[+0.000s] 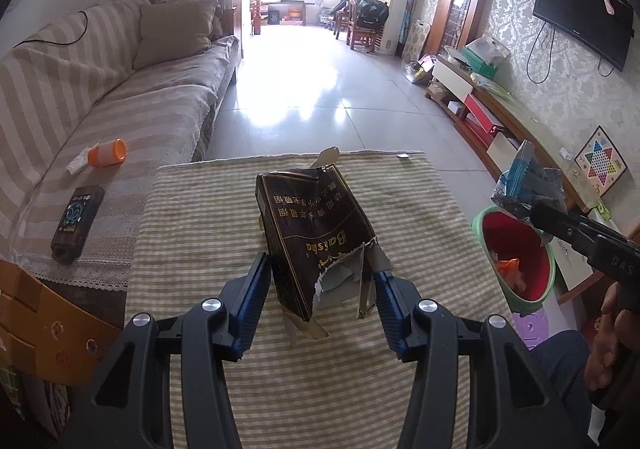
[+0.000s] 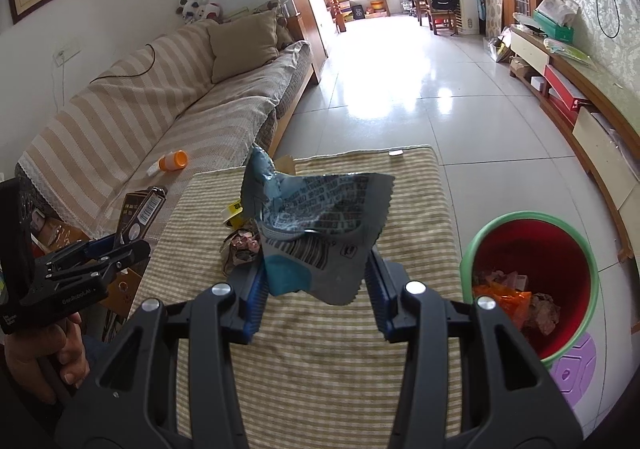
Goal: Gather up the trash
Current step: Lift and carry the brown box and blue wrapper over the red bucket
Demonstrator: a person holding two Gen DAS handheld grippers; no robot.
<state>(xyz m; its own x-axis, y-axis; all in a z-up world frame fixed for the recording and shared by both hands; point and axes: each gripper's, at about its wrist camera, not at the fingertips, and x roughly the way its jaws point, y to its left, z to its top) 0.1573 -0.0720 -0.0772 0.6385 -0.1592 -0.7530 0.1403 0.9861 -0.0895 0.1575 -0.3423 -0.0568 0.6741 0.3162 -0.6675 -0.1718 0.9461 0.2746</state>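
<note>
My left gripper point(image 1: 320, 281) is shut on a torn dark brown cigarette carton point(image 1: 316, 233) and holds it above the striped table point(image 1: 192, 225). It also shows in the right wrist view point(image 2: 138, 215), held by the left gripper point(image 2: 116, 243). My right gripper point(image 2: 316, 277) is shut on a crumpled blue and grey wrapper point(image 2: 312, 225), lifted over the table. In the left wrist view the wrapper point(image 1: 524, 185) hangs above the bin point(image 1: 516, 249). The green-rimmed red bin point(image 2: 532, 273) stands on the floor right of the table and holds orange and brown scraps.
More scraps lie on the table: a crumpled brown wad point(image 2: 240, 249) and a yellow piece point(image 2: 234, 211). A striped sofa point(image 1: 80, 121) at left carries an orange-capped bottle point(image 1: 108, 153) and a dark box point(image 1: 78, 223). A low TV cabinet point(image 1: 500, 109) runs along the right wall.
</note>
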